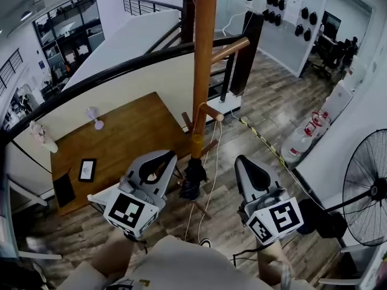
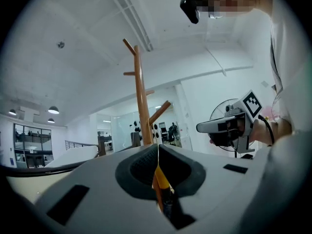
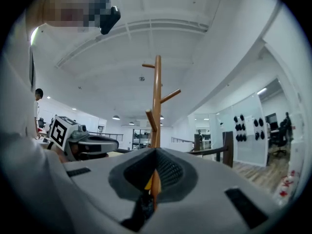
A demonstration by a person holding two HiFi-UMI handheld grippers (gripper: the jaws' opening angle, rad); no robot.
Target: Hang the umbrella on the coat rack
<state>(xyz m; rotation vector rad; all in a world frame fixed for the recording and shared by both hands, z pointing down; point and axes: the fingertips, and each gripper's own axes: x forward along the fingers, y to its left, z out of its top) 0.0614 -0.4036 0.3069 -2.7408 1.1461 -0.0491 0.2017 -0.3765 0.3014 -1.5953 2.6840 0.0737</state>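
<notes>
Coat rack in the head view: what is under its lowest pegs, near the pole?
A dark folded umbrella sits against the coat rack pole, a yellow piece just above it, and a thin white cord drops alongside. The umbrella covers the pole's foot.

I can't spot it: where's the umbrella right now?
Head view, centre: the umbrella hangs against the rack pole below its low pegs, between left gripper and right gripper, held by neither.
</notes>
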